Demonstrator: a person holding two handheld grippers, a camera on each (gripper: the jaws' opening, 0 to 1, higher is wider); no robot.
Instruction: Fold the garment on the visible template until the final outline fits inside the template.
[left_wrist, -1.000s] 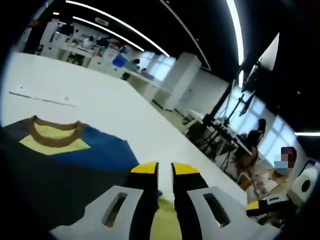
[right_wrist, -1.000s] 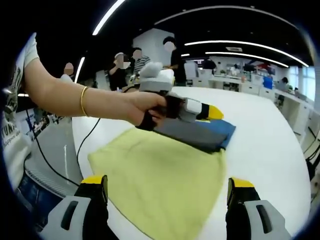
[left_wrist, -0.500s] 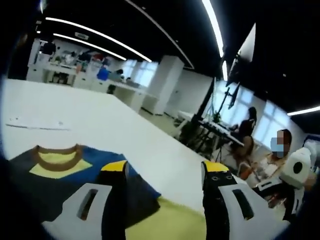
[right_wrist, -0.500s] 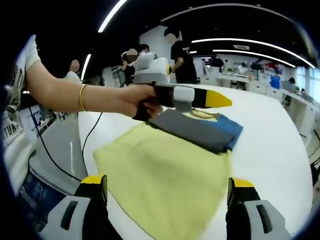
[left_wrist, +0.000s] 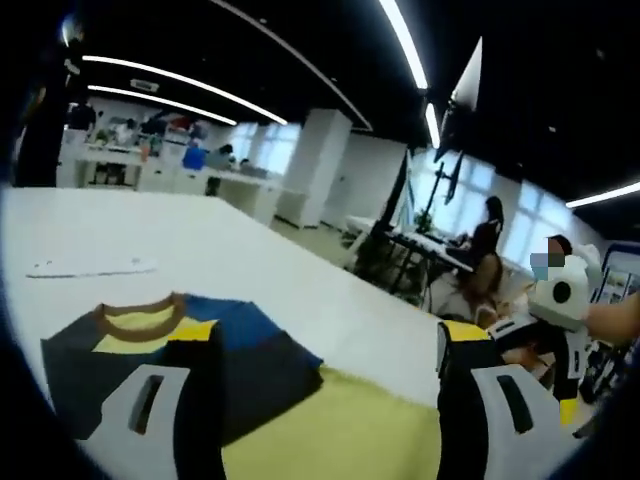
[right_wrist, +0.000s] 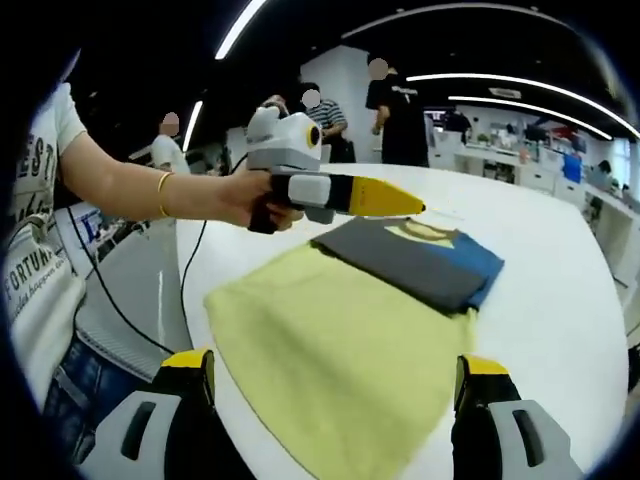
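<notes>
Both hand-held grippers are released: the left (right_wrist: 405, 207) hovers above the folded garment (right_wrist: 412, 258); the right (right_wrist: 335, 385) hangs over the yellow template (right_wrist: 330, 350) on the bench (right_wrist: 560, 300).

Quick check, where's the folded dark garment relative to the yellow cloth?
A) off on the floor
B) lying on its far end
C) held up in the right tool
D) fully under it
B: the folded dark garment lies flat on the far end of the yellow cloth, with neither tool gripping it.
</notes>
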